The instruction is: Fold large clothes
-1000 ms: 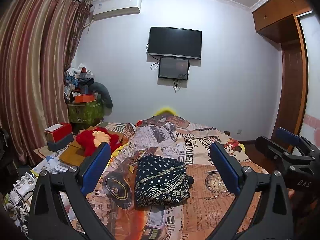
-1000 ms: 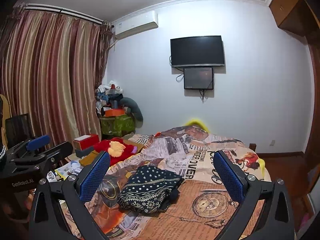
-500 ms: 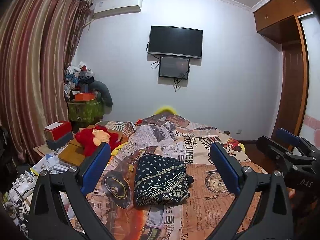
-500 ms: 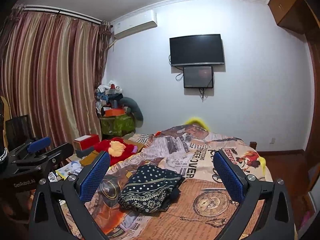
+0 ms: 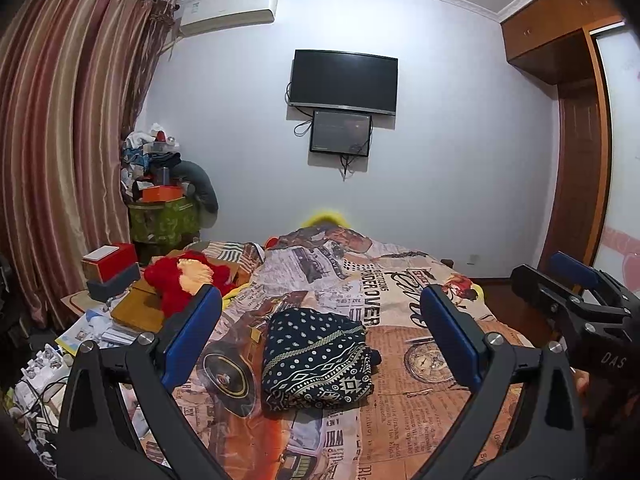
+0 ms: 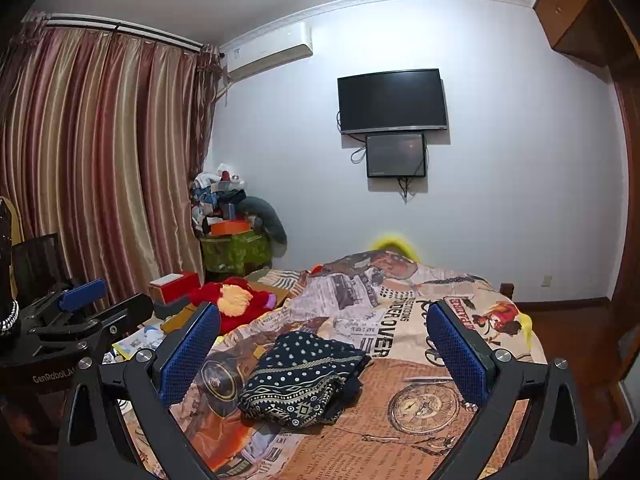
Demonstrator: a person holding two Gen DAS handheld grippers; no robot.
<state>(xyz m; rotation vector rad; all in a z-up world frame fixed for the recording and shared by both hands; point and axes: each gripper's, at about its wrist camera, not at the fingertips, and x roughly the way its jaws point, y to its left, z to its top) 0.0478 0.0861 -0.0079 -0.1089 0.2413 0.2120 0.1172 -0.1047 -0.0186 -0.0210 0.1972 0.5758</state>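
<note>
Left gripper [image 5: 320, 340] jaws apart, empty | right gripper [image 6: 322, 354] jaws apart, empty | folded garment [image 5: 318, 356] lay on bed [image 5: 420, 400], beyond both, untouched.

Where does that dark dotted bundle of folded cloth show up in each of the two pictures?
Left wrist view: folded cloth lies centre, between the open blue fingers.
Right wrist view: folded cloth lies left of centre on the bed.
Shared landmark: the television.
</note>
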